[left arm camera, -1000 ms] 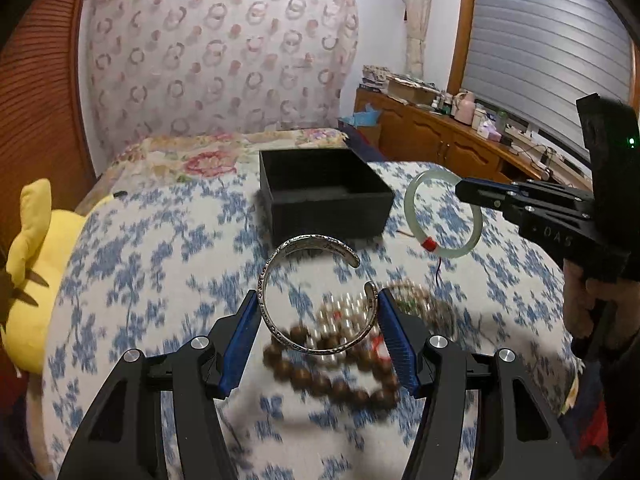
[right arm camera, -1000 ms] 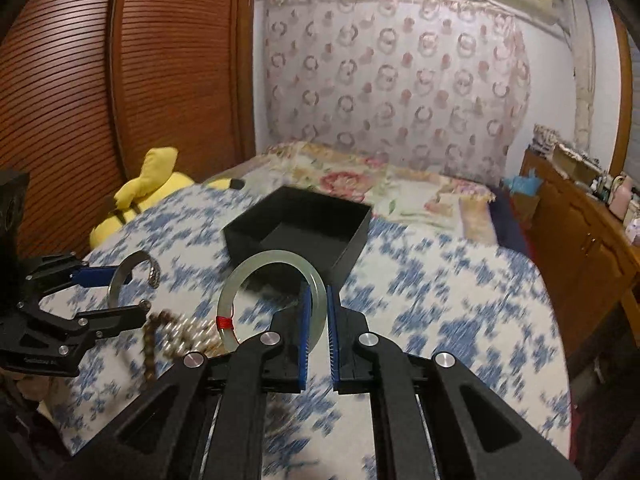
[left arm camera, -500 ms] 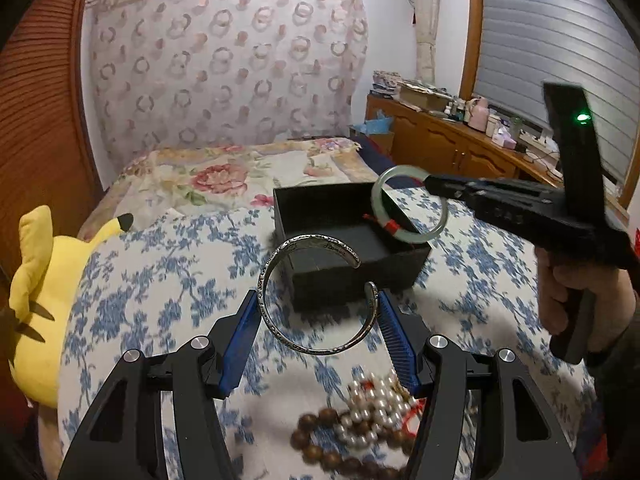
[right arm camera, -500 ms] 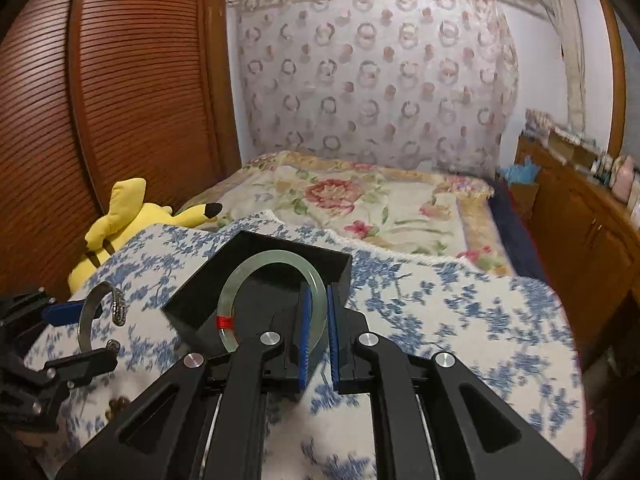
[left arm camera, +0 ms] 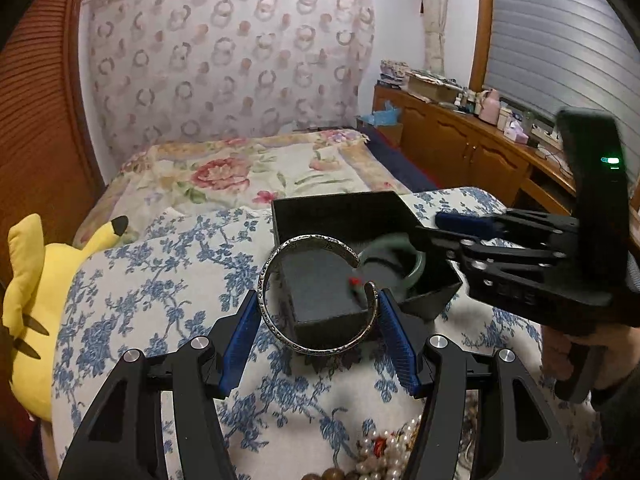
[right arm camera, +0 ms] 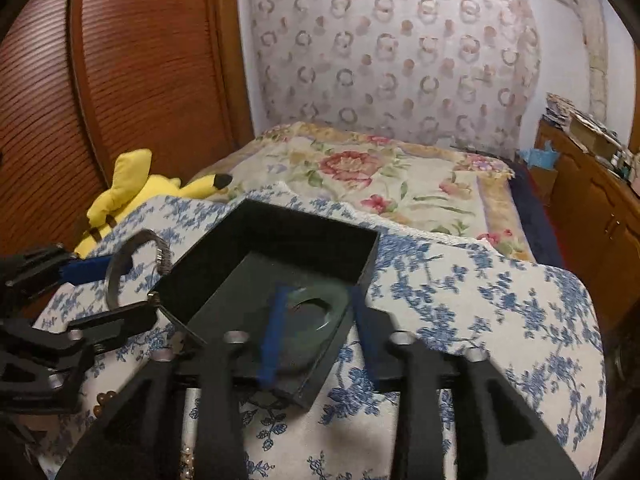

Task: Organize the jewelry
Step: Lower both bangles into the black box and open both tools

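Note:
A black open box (left arm camera: 332,216) (right arm camera: 280,240) stands on the blue-flowered bedspread. My left gripper (left arm camera: 320,320) is shut on a silver cuff bracelet (left arm camera: 272,320), held just in front of and above the box's near edge; the cuff also shows in the right wrist view (right arm camera: 116,276). My right gripper (right arm camera: 316,320) is open over the box's near corner. The green jade bangle (right arm camera: 320,312) (left arm camera: 412,276) lies blurred inside the box, free of the fingers. A pile of pearl and wooden bead strands (left arm camera: 384,456) lies on the bed below my left gripper.
A yellow plush toy (left arm camera: 36,292) (right arm camera: 132,188) lies at the bed's left edge by the wooden wardrobe (right arm camera: 100,80). A floral quilt (left arm camera: 240,176) covers the far half of the bed. A wooden cabinet (left arm camera: 460,148) with clutter runs along the right wall.
My right gripper has opened and let go of the jade bangle, which has dropped into the box. My left gripper with the silver cuff has moved forward, closer to the box.

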{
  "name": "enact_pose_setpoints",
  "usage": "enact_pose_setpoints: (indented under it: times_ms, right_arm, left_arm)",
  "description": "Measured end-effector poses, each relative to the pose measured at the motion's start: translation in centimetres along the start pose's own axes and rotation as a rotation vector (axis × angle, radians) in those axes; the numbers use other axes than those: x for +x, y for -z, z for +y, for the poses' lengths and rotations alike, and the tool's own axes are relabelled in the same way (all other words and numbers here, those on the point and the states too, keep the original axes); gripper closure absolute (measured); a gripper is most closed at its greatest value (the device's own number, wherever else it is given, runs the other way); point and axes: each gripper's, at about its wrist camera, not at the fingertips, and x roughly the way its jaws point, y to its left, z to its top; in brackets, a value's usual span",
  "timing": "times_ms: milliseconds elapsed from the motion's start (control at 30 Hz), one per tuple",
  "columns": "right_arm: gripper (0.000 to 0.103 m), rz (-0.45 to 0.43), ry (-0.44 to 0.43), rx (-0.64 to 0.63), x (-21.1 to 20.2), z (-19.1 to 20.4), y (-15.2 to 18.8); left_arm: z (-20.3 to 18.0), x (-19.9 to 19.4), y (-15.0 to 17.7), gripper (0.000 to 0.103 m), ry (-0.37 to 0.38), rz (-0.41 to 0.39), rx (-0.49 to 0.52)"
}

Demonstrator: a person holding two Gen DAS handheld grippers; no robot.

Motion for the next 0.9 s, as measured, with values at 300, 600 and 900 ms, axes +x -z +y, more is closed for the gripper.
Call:
enact_pose_setpoints:
  times_ms: [300, 600, 900]
  right_arm:
    - [0.059, -0.074, -0.017, 0.025, -4.5, -1.2, 1.0]
    - [0.058, -0.116, -0.012, -0.003, -7.4, 0.0, 2.8]
    - [0.058, -0.121, -0.03, 0.031, -10.1, 0.6, 6.3]
  left_arm:
    - [-1.5, 1.3, -1.5, 0.046, -0.002, 0.001, 0.025]
    - [-2.0, 0.9, -1.8, 0.033, -0.007, -0.024, 0.04]
    - [-0.5, -3.2, 1.0, 0.032, 0.004, -0.05, 0.033]
